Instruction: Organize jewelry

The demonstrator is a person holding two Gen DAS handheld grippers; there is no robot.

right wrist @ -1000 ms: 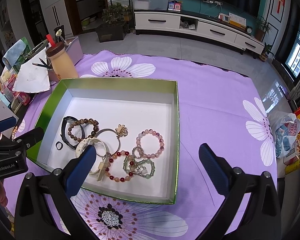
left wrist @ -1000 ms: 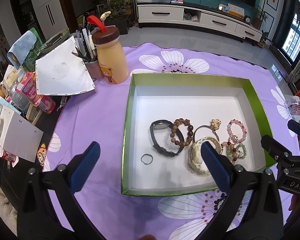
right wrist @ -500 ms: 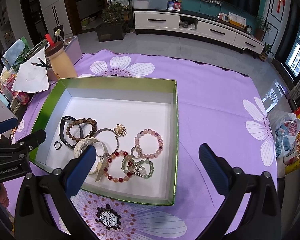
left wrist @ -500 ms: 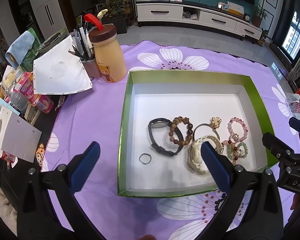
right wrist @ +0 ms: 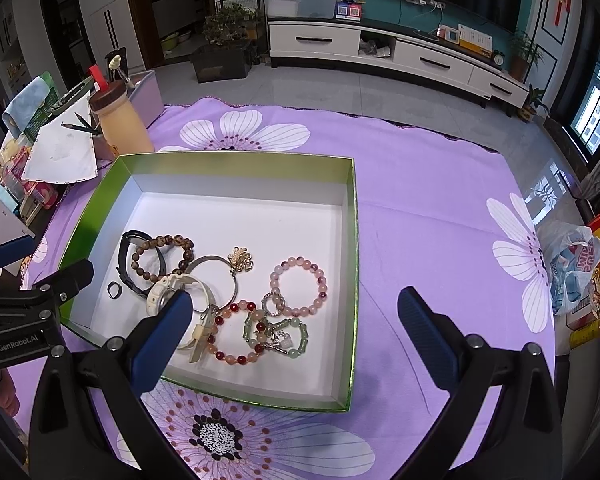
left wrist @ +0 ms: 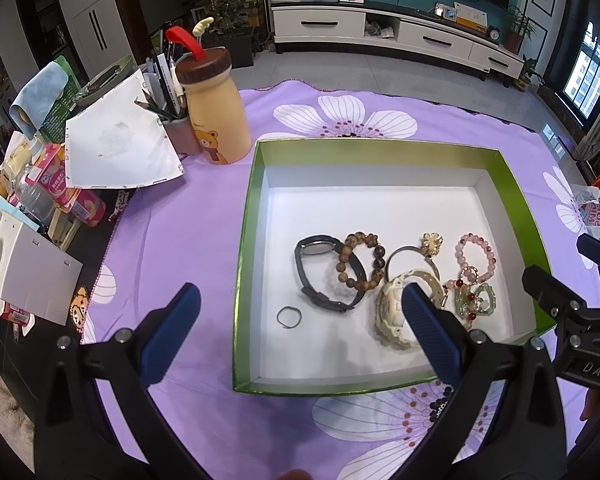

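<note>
A green-walled box (left wrist: 247,216) (right wrist: 352,240) with a white floor sits on the purple flowered cloth. Inside lie a black watch (left wrist: 312,268) (right wrist: 125,256), a brown bead bracelet (left wrist: 360,260) (right wrist: 160,256), a small dark ring (left wrist: 289,317) (right wrist: 115,290), a cream watch (left wrist: 388,312) (right wrist: 160,292), a silver bangle with a gold charm (left wrist: 431,242) (right wrist: 240,260), a pink bead bracelet (left wrist: 476,252) (right wrist: 298,286) and red and green bead bracelets (right wrist: 276,332). My left gripper (left wrist: 300,330) is open and empty above the box's near left corner. My right gripper (right wrist: 294,332) is open and empty above the box's near right corner.
A tan bear bottle (left wrist: 214,108) (right wrist: 120,120) and a pen cup (left wrist: 176,128) stand left of the box's far corner. Paper (left wrist: 116,148), packets and a white carton (left wrist: 40,268) crowd the left edge. A plastic bag (right wrist: 572,264) lies at the right edge.
Both grippers have drifted slightly leftward and forward over the box. Both stay open and empty. The jewelry has not moved.
</note>
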